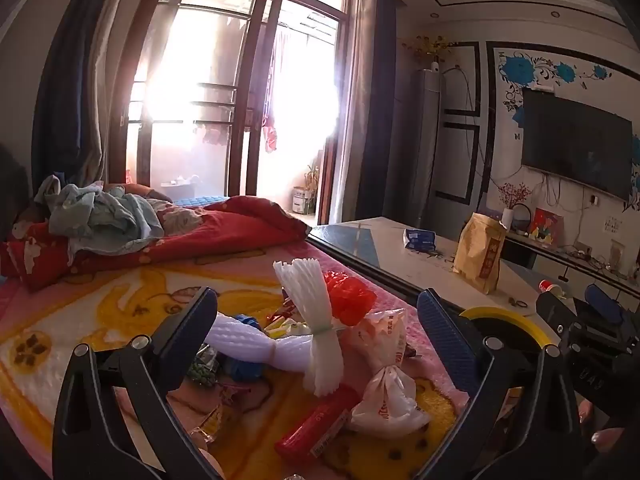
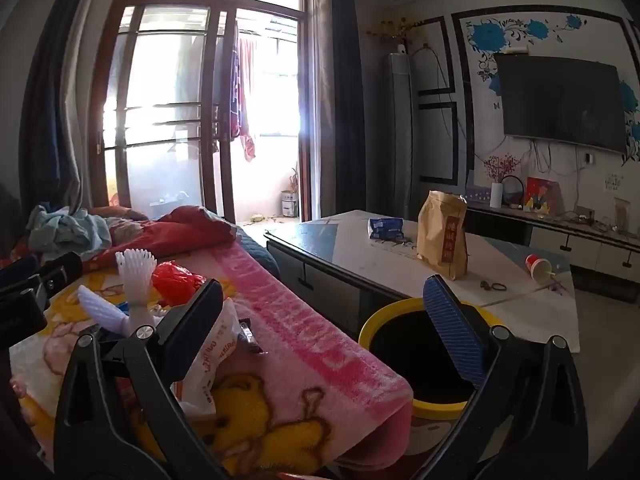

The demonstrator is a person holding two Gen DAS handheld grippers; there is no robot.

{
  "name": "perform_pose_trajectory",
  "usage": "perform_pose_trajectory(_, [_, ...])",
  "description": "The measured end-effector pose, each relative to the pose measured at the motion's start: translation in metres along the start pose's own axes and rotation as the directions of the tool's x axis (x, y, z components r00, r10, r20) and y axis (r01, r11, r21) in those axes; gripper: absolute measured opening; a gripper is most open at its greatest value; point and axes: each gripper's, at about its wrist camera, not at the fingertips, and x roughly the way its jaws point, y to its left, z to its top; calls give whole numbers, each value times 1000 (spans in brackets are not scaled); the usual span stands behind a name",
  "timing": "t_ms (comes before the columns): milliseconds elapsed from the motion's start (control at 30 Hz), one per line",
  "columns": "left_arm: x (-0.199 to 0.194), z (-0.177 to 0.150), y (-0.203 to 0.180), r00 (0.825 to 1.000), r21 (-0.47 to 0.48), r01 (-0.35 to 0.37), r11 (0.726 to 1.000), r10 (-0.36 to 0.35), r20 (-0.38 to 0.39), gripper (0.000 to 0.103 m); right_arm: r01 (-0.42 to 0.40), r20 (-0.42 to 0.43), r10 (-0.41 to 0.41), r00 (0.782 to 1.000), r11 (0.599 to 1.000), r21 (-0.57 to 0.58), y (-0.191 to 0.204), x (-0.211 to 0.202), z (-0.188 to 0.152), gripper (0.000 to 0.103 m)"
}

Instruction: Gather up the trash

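With both tools spread and empty, our left tool (image 1: 316, 320) faces the trash pile (image 1: 320, 344) on the bed (image 1: 80, 320), while our right tool (image 2: 324, 312) hangs nearer the yellow-rimmed bin (image 2: 400, 316).

Left gripper (image 1: 318, 322): jaws spread wide, nothing pressed between the 2 fingers, pointing slightly below level. Right gripper (image 2: 322, 312): jaws likewise spread wide with nothing gripped, tilted slightly downward; it also shows at the right edge of the left wrist view, just beside the left gripper. A hand (image 1: 600, 426) shows at the lower right edge of the left wrist view, with 2 fingertips visible under the right gripper's body.
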Motion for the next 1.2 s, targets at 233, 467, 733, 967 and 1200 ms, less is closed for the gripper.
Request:
perform_pose_trajectory(233, [-1,-1,2,1000,-2,5,1000,-5,-8,97,1,-3,-1,1000,1000,8,0,0,0,92])
perform_pose_trajectory(467, [4,-6,1,1000,-2,9,1000,-9,-11,97,10,-10,-9,1000,1000,5,2,-4,1,92])
perform_pose_trajectory(733, [9,-11,0,1000,-6,9,1000,-10,-13,97,15,-15,-15,1000,1000,5,-1,3,0,92])
perform_pose_trajectory(967, [4,-9,-1,1000,-13,18,1000,-18,-14,97,16,-17,-16,1000,1000,7,-1,2,-2,92])
perform_pose_trajectory(1200, [4,-9,-1,1000,-13,17,1000,-17,-14,97,18,-20,-18,1000,1000,7,0,4,-2,92])
